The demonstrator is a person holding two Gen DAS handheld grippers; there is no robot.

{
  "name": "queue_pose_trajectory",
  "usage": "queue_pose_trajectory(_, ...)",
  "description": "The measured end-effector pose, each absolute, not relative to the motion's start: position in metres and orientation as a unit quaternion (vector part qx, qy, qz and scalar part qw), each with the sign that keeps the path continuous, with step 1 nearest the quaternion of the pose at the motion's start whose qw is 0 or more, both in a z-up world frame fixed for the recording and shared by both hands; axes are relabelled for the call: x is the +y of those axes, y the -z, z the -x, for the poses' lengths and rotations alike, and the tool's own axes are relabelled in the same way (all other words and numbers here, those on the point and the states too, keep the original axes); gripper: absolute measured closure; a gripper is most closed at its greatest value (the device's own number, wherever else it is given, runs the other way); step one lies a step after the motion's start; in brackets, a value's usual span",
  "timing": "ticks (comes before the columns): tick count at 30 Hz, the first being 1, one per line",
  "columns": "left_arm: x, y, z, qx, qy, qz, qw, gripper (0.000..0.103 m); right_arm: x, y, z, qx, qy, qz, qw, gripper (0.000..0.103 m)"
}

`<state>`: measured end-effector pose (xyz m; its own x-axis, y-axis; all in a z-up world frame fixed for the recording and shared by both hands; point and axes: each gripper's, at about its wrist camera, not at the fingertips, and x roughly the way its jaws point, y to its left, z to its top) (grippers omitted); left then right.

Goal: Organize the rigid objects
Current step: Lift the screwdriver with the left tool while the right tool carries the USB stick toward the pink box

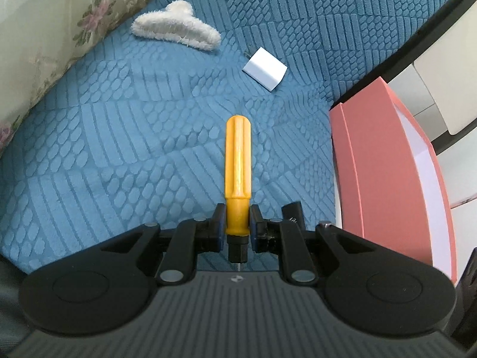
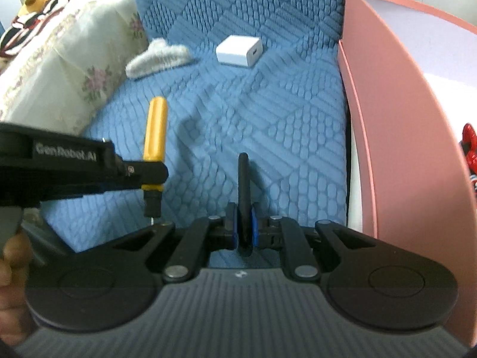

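We hold a yellow screwdriver (image 1: 237, 176), its fluted plastic handle pointing forward, pinched at the collar by our left gripper (image 1: 237, 226) above the quilted blue cover (image 1: 119, 149). Our right gripper (image 2: 244, 226) clamps a flat black object (image 2: 243, 185) beside the smooth pink box (image 2: 396, 137).

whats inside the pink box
In the right wrist view the pink box shows a pale inner wall and part of something red, perhaps a toy. The near wall covers the rest, so anything else inside cannot be seen.
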<state>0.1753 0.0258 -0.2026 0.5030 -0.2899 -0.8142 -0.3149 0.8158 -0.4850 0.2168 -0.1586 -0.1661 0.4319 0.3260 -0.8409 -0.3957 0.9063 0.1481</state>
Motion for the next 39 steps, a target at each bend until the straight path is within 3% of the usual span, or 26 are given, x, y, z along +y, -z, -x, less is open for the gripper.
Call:
queue_pose_trajectory(19, 0.015, 0.195, -0.175, 0.514, 0.011, 0.296, 0.805, 0.084, -0.155, 0.156, -0.217, 0.466, -0.199, 0.024, 0.862, 0.091)
queue_pose_trajectory(24, 0.010, 0.175, -0.166, 0.508, 0.007, 0.284, 0.813, 0.084, -0.166, 0.143, -0.211, 0.485, -0.200, 0.008, 0.851, 0.091)
queue_pose_trajectory(39, -0.024, 0.101, -0.144, 0.512, 0.024, 0.270, 0.815, 0.084, -0.201, 0.058, -0.175, 0.445, -0.197, 0.023, 0.873, 0.091)
